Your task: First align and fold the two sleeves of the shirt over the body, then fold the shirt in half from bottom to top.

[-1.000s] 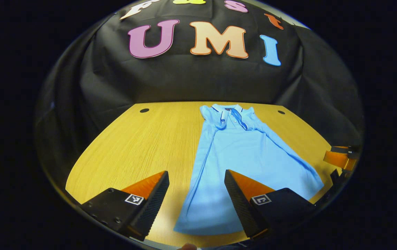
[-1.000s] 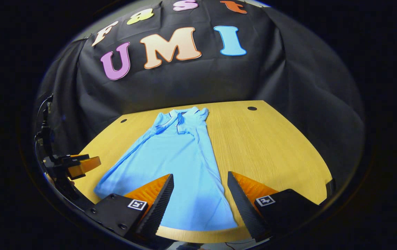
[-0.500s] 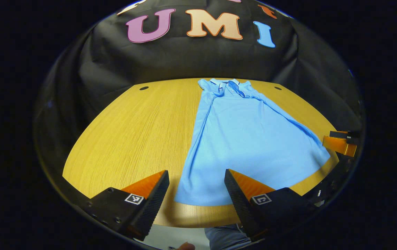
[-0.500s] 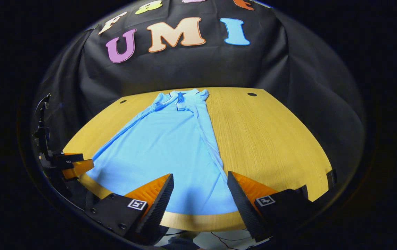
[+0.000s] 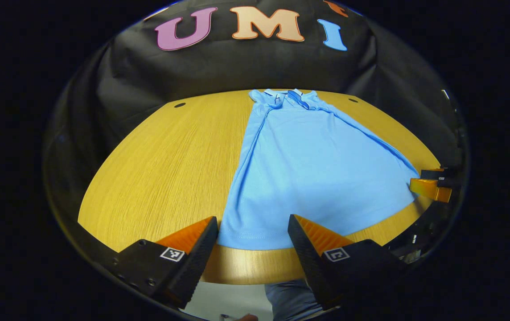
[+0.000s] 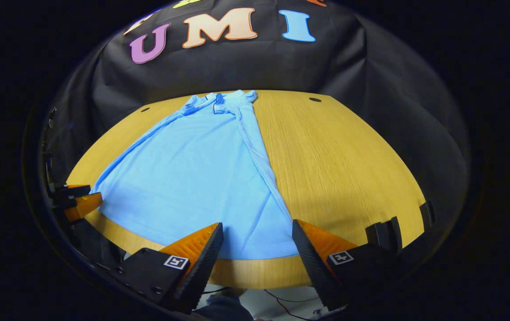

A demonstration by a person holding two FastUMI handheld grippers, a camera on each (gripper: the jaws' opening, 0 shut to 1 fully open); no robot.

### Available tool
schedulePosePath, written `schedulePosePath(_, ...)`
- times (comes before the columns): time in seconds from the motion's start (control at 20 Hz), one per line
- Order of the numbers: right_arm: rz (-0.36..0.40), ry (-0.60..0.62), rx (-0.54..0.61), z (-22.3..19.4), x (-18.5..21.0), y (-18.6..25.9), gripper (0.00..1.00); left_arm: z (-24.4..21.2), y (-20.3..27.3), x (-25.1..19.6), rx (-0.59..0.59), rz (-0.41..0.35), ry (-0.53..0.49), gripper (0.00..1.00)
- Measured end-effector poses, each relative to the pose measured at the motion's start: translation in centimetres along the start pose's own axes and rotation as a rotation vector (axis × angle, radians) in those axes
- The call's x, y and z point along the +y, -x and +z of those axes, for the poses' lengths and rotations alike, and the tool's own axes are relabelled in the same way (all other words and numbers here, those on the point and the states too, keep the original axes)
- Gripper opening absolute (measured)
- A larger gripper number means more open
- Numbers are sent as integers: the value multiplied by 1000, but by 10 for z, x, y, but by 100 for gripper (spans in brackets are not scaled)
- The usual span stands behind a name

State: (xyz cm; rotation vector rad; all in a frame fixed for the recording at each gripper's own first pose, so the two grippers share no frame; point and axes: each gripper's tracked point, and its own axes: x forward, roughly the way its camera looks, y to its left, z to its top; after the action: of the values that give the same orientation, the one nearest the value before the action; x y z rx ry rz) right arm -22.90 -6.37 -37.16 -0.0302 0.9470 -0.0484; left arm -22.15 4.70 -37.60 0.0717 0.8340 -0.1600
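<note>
Both grippers poised at the near hem, sleeves already folded in, bottom-to-top fold to come.

Left gripper view: the left gripper [image 5: 252, 243] is spread wide and pinches nothing, framing the near left corner of the blue shirt [image 5: 313, 165], which lies flat on the wooden table [image 5: 161, 165], collar far. Right gripper view: the right gripper [image 6: 257, 247], also spread and empty, frames the near right corner of the shirt [image 6: 192, 174]. To fold well, I judge each should pinch its hem corner and lift evenly toward the collar. No containers appear.
</note>
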Motion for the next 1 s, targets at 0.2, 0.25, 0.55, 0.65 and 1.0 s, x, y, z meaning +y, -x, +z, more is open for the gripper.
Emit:
schedulePosePath(0.2,67,62,14,-5,18,-1,75,0,3,-11,-26,-46,24,84)
schedulePosePath(0.25,78,73,12,-4,23,-1,63,1,1,-13,-33,-46,28,76)
schedulePosePath(0.55,97,78,22,-9,42,-3,5,2,1,-28,-51,-63,46,5)
schedulePosePath(0.65,108,60,27,-8,46,-1,3,2,1,-28,-17,-66,82,0)
schedulePosePath(1.0,125,7,-32,33,47,10,3,34,9,-33,-23,-120,153,0)
